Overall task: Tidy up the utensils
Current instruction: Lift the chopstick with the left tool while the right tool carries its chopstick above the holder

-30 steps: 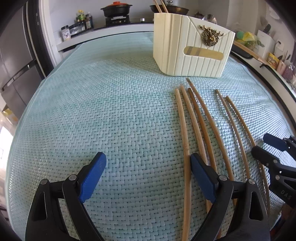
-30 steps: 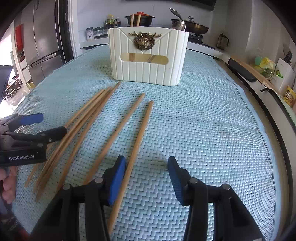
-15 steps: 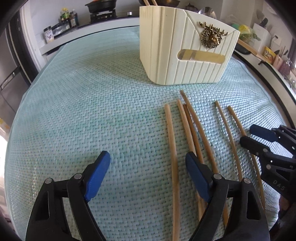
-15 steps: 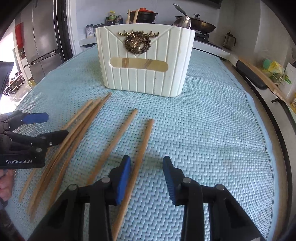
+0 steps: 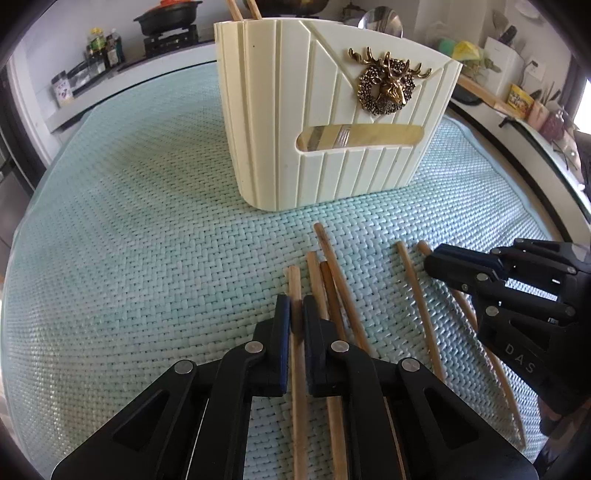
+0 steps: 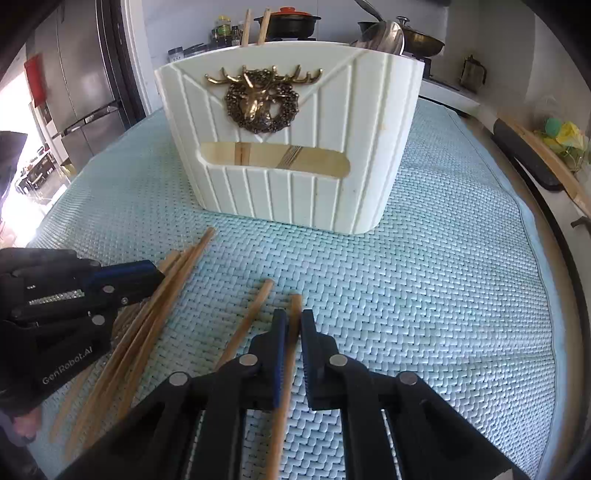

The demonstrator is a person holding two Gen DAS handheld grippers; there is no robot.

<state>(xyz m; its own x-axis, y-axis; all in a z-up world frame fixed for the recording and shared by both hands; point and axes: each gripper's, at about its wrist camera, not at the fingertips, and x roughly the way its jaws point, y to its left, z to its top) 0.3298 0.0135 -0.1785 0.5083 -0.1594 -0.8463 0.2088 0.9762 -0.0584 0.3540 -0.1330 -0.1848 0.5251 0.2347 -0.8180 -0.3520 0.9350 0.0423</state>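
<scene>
Several wooden chopsticks lie on a pale green woven mat (image 5: 129,221) in front of a cream utensil holder (image 5: 332,122) with a brass deer emblem, also seen in the right wrist view (image 6: 295,147). My left gripper (image 5: 296,306) is shut on the leftmost chopstick (image 5: 295,284), low at the mat. My right gripper (image 6: 291,321) is shut on the rightmost chopstick (image 6: 295,302). A loose chopstick (image 6: 255,310) lies just to its left. Each gripper shows in the other's view: the right one (image 5: 436,262), the left one (image 6: 159,273).
Two chopsticks (image 6: 255,29) and a metal ladle (image 6: 384,35) stand in the holder. A counter with a stove, pots and bottles (image 5: 99,48) runs behind the mat. A fridge (image 6: 85,81) stands at the left. The table edge (image 6: 561,258) curves at the right.
Both grippers have moved forward towards the holder and lowered. Both have closed from open, each onto one chopstick.
</scene>
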